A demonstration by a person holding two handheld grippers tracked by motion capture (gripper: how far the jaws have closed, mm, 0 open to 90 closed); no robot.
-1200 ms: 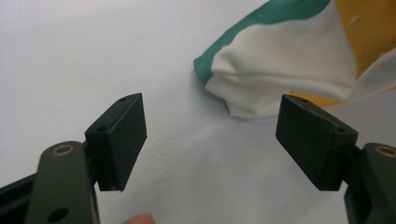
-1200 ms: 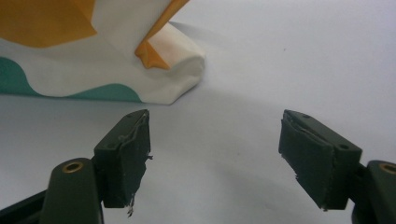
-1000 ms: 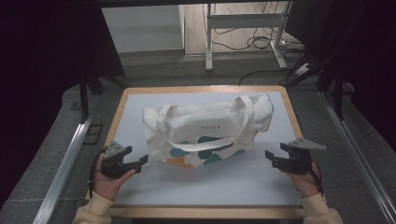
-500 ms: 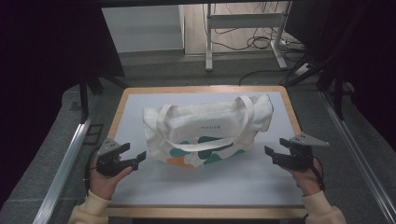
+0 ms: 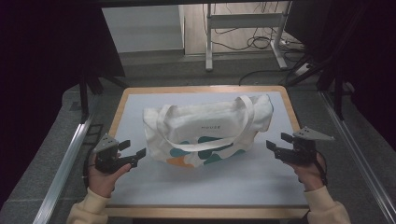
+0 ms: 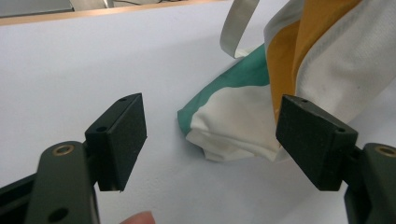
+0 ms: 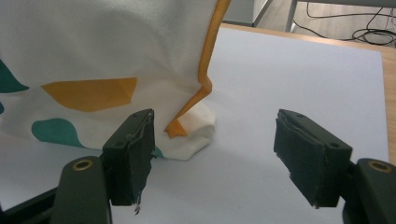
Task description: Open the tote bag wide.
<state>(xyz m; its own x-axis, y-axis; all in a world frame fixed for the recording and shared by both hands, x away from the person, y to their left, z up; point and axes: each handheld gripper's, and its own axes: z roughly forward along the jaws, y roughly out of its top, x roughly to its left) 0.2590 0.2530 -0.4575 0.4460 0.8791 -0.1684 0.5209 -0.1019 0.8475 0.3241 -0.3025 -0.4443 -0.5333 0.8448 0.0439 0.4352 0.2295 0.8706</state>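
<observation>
**Both claws closing in on the tote's bottom corners**

Compared with a second ago, the two hands have drifted a bit: the left claw [image 5: 132, 154] has slid down and inward toward the near-left corner of the cream canvas tote bag with teal and orange blobs [image 5: 205, 128], and the right claw [image 5: 276, 148] has nudged in toward the near-right corner. The bag itself hasn't budged; it lies flat in the middle of the pale blue-white worktop with the wooden rim [image 5: 201, 186], handles flopped across its front.

Both claws are spread wide and holding nothing. In the left gripper view the bag's teal-and-white corner [image 6: 224, 126] sits between the jaws but farther out, not yet inside them. In the right gripper view the orange-trimmed corner [image 7: 189, 128] lies just beyond the left jaw, off-centre.

My read: this is the line-up for a two-corner grab, so each claw probably needs to push forward before closing.

Hard to tell: what's inside the bag, if anything. The small printed word on the front is too tiny to read reliably. Each gripper view also cuts off most of the bag.
</observation>
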